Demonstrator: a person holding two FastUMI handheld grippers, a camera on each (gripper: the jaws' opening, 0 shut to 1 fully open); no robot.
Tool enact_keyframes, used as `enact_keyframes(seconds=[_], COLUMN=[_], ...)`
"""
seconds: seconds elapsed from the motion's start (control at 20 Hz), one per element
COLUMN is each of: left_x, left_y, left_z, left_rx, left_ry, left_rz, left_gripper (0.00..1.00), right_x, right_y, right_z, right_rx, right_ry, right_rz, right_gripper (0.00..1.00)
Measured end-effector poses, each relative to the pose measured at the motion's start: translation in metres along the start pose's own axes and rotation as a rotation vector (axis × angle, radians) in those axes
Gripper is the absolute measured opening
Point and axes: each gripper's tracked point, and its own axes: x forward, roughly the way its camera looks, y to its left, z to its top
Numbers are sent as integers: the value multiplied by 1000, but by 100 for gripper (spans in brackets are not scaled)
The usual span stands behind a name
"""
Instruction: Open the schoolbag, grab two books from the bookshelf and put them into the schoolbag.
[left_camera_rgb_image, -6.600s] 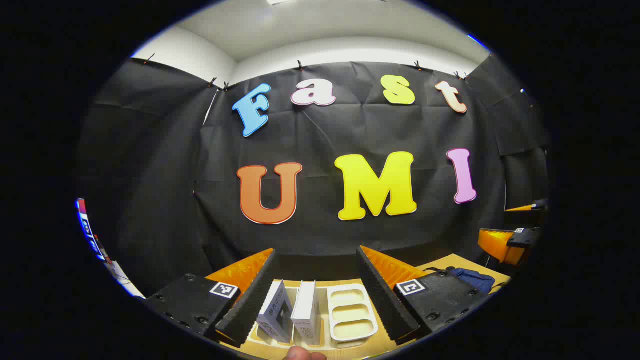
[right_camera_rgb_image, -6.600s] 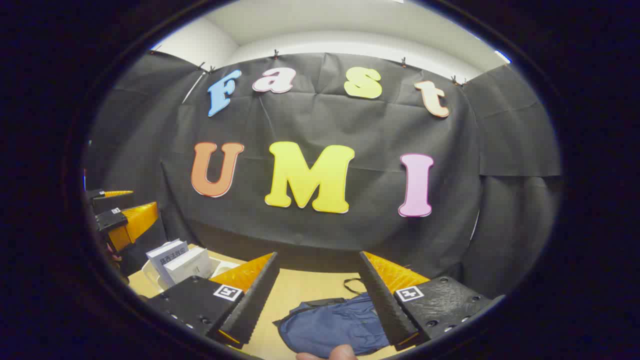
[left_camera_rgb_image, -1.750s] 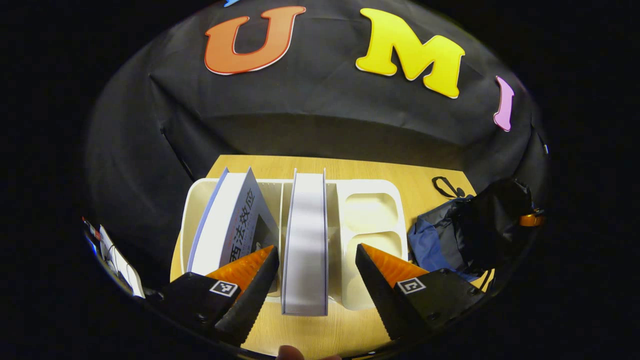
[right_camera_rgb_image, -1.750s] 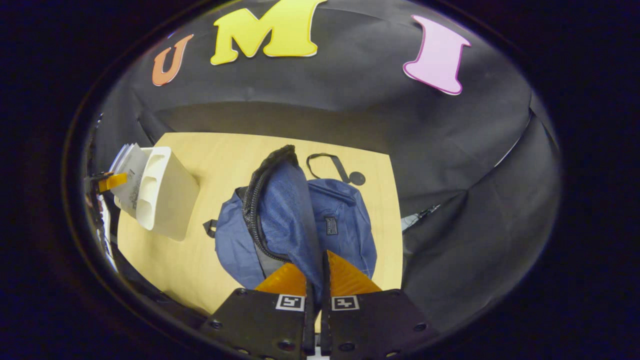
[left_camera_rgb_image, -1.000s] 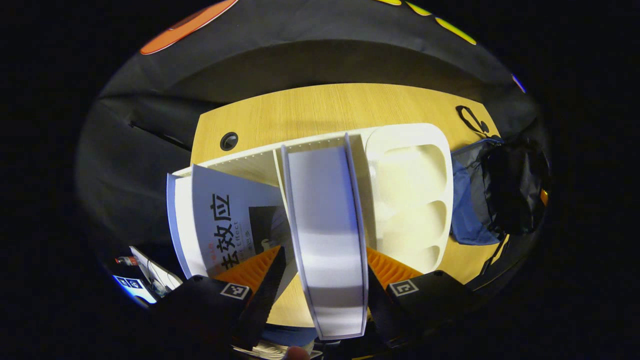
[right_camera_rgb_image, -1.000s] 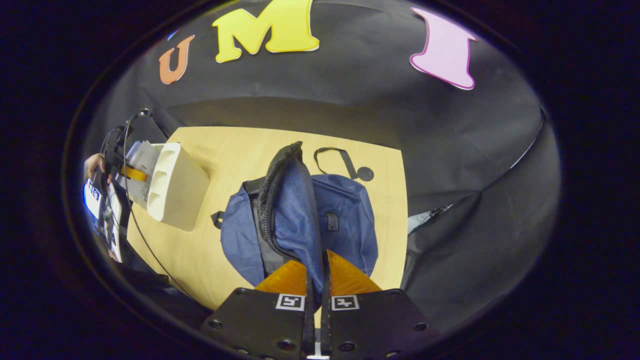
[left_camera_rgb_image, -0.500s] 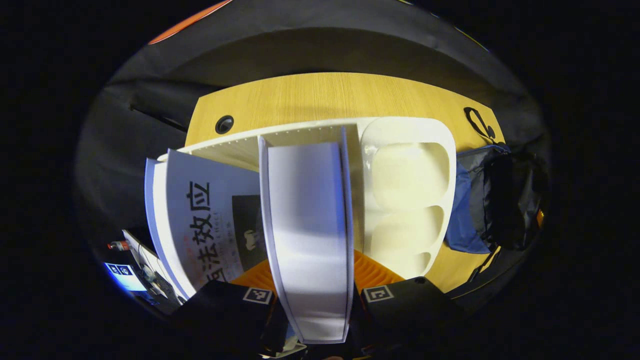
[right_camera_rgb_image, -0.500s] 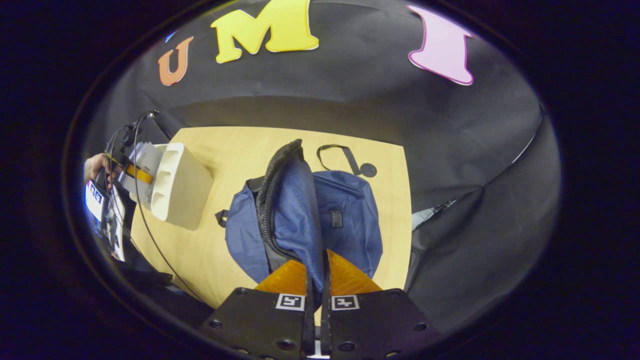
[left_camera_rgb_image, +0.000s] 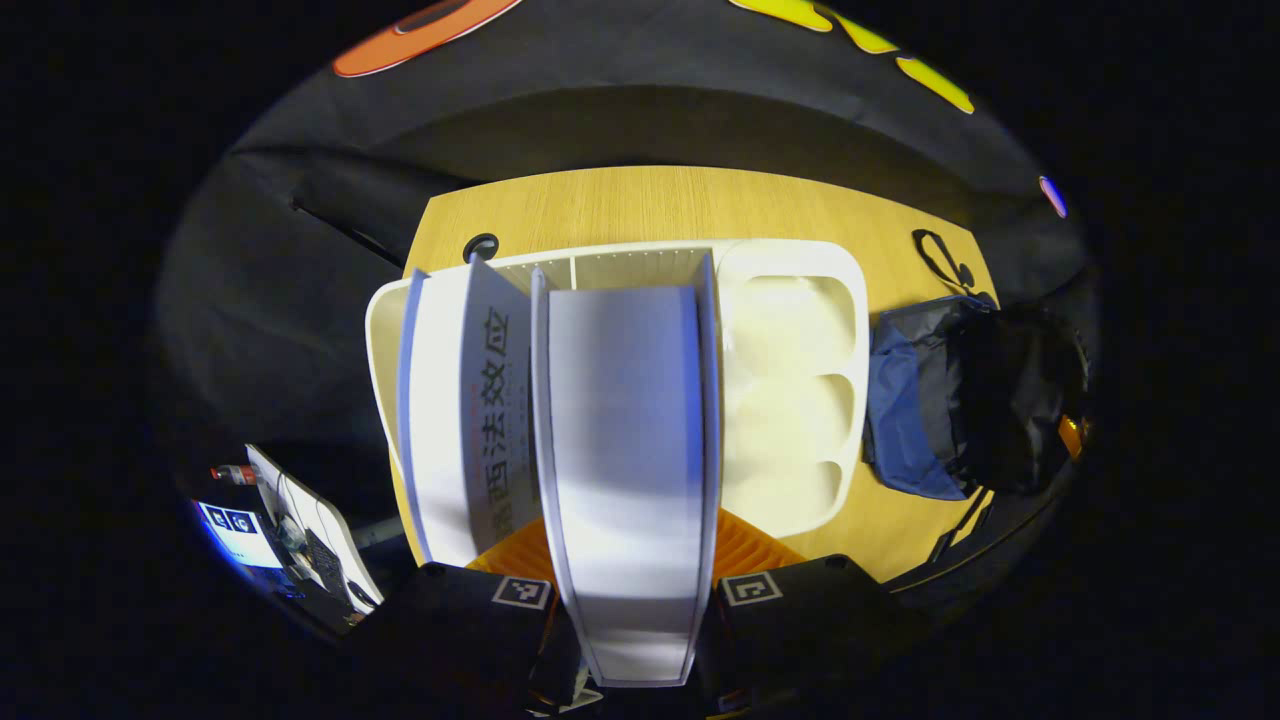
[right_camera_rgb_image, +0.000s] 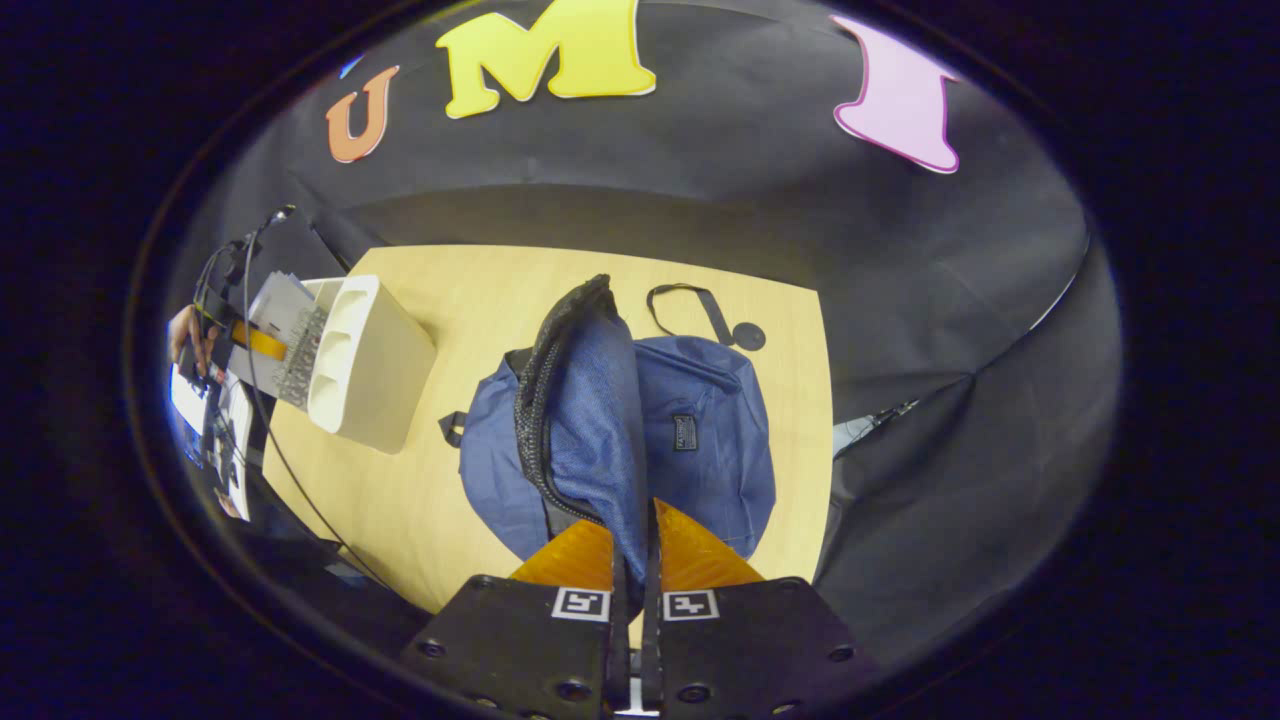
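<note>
The left tool (left_camera_rgb_image: 628, 585) clamps the white book (left_camera_rgb_image: 625, 450) at 12 o'clock; the right tool (right_camera_rgb_image: 634, 560) pinches the schoolbag (right_camera_rgb_image: 600, 420) flap.

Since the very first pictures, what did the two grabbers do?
The left gripper went down to the bookshelf and closed on the plain white book. The right gripper went to the blue schoolbag, pinched its flap and lifted it. The printed book stayed in the bookshelf.

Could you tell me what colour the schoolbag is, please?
Dark blue; the schoolbag shows best in the right gripper view.
</note>
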Motion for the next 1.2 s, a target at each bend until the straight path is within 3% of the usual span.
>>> enact_keyframes(seconds=[0.25,0.65,0.8,0.9,1.0,1.2], left_x=[-64,-145,-157,-159,-157,-140], left_y=[2,-20,-66,-101,-137,-207], left_z=[-38,-87,-88,-84,-76,-66], left_rx=[-96,-270,-299,-276,-260,-217], left_ry=[-44,-142,-142,-158,-168,-169], left_rz=[-76,-273,-405,-505,-589,-720], left_gripper=[47,47,47,51,47,47], right_x=[-2,-1,-3,-4,-4,-10], right_y=[-2,-4,-9,-7,-9,-8], right_z=[3,-6,-5,-7,-9,-7], right_rx=[-20,-42,-43,-36,-26,-25], right_ry=[-16,-22,-35,-40,-40,-58], right_rz=[17,54,53,61,60,64], right_gripper=[5,5,5,5,5,5])
